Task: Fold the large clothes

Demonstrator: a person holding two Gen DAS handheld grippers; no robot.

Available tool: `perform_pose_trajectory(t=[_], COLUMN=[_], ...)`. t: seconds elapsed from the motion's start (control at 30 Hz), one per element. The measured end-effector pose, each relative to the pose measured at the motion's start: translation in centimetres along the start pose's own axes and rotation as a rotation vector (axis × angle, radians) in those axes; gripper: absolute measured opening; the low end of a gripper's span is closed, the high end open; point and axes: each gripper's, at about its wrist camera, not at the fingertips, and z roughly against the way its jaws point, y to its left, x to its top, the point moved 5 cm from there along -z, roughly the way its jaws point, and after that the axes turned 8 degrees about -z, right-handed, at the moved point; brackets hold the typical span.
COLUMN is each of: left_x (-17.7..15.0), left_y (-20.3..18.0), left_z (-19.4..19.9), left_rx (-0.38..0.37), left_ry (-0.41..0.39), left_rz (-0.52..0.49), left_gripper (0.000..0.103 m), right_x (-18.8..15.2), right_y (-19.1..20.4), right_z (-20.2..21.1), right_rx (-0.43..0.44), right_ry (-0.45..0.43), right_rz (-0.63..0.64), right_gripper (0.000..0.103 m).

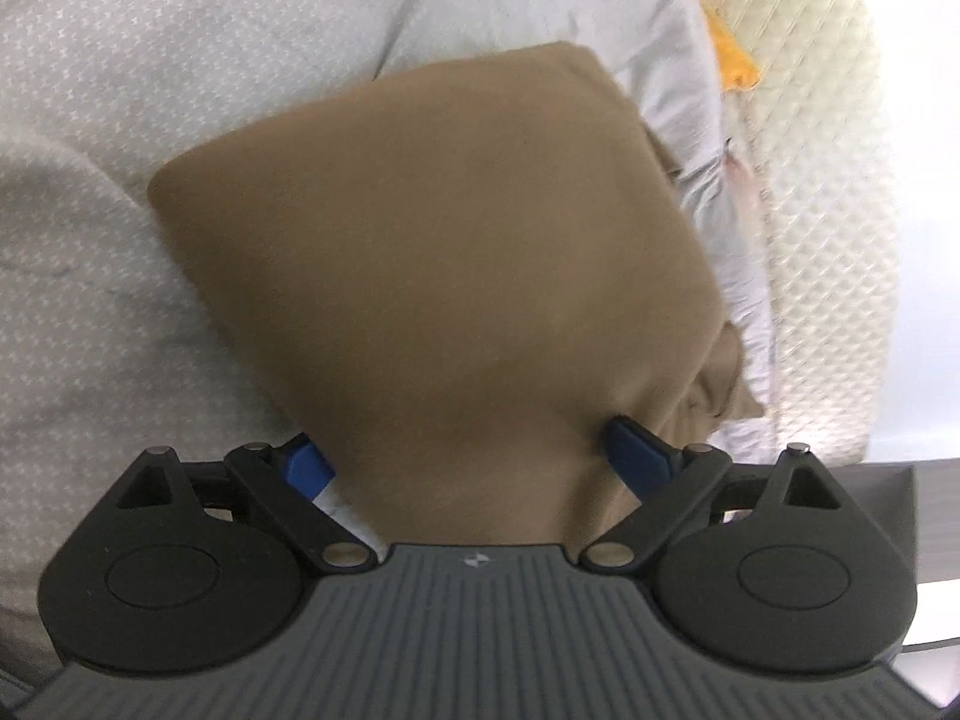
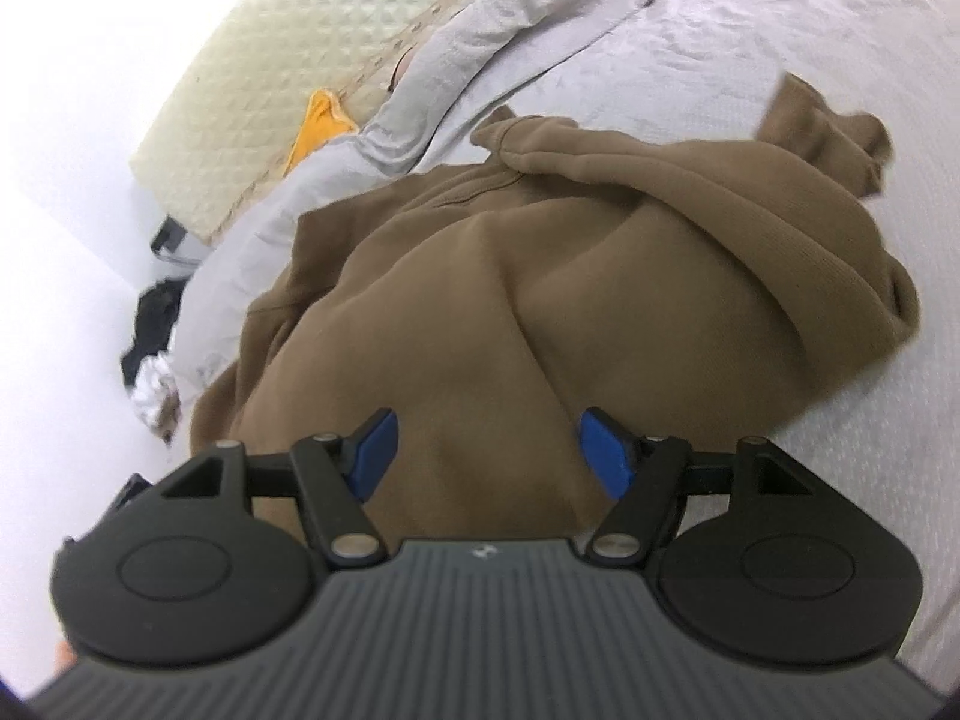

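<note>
Sweatshirt (image 1: 432, 252) lies folded on bed sheet (image 1: 90, 90), left view; left gripper (image 1: 468, 456) fingers spread, cloth between, grip unclear. Right view: right gripper (image 2: 486, 450) fingers apart astride bunched near edge. Judgement: clamp all layers before lifting, keep fold edges aligned

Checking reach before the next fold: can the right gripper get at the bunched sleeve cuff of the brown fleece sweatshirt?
Probably yes. The right gripper already straddles the brown fleece sweatshirt; the cuff lies beyond, on bare grey bedcover, with nothing over it.
</note>
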Motion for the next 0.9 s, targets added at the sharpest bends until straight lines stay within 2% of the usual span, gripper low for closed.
perform_pose_trajectory(t=[0.1, 0.27, 0.47, 0.63, 0.77, 0.9], left_x=[-0.1, -0.2, -0.6, -0.8, -0.9, -1.3], left_y=[0.0, -0.8, -1.6, -1.5, -0.8, 0.1], left_z=[0.8, 1.5, 1.8, 1.8, 2.6, 2.6], left_rx=[-0.056, -0.104, -0.117, -0.108, -0.111, -0.090], left_ry=[-0.018, -0.032, -0.041, -0.036, -0.036, -0.033], left_rz=[0.013, 0.000, -0.049, -0.040, -0.016, 0.014], left_gripper=[0.094, 0.094, 0.094, 0.094, 0.094, 0.095], right_x=[-0.1, -0.4, -0.3, -0.3, -0.2, 0.0], right_y=[-0.7, -1.4, -2.8, -5.6, -7.7, -8.4], right_z=[0.4, 0.1, -0.4, -1.4, -1.8, -2.7], right_rx=[0.017, 0.018, 0.042, 0.080, 0.149, 0.133], right_ry=[0.003, 0.031, 0.035, 0.029, -0.004, -0.028], right_rz=[-0.071, -0.137, -0.251, -0.488, -0.673, -0.732], right_gripper=[0.075, 0.076, 0.103, 0.103, 0.103, 0.103])
